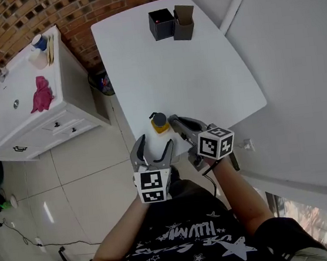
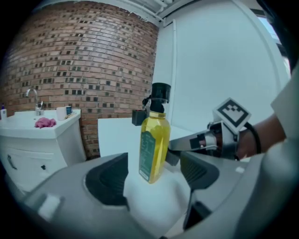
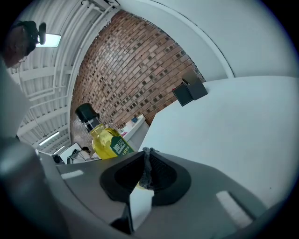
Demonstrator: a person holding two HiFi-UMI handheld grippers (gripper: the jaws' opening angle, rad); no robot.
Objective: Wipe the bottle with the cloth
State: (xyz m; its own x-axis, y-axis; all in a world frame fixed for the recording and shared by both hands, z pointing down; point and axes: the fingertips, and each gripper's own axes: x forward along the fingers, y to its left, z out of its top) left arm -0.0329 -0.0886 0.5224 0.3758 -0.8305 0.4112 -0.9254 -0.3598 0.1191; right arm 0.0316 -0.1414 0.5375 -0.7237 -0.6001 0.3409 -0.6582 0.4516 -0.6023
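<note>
A bottle (image 1: pixel 159 123) of yellow oil with a black cap stands upright at the near left edge of the white table (image 1: pixel 234 77). In the left gripper view the bottle (image 2: pixel 154 140) rises out of a white cloth (image 2: pixel 156 198) bunched at its base. My left gripper (image 1: pixel 153 146) stands open, its pads on either side of the bottle without touching it. My right gripper (image 1: pixel 178 128) comes in from the right, beside the bottle. Its jaws are shut on an edge of the cloth (image 3: pixel 145 170), and the bottle (image 3: pixel 105 137) shows just left of them.
A black box (image 1: pixel 161 24) and an open dark box (image 1: pixel 184 23) stand at the table's far end. Left of the table is a white sink cabinet (image 1: pixel 25 108) with a pink rag (image 1: pixel 40 93) on it. A brick wall runs behind. Tiled floor lies between cabinet and table.
</note>
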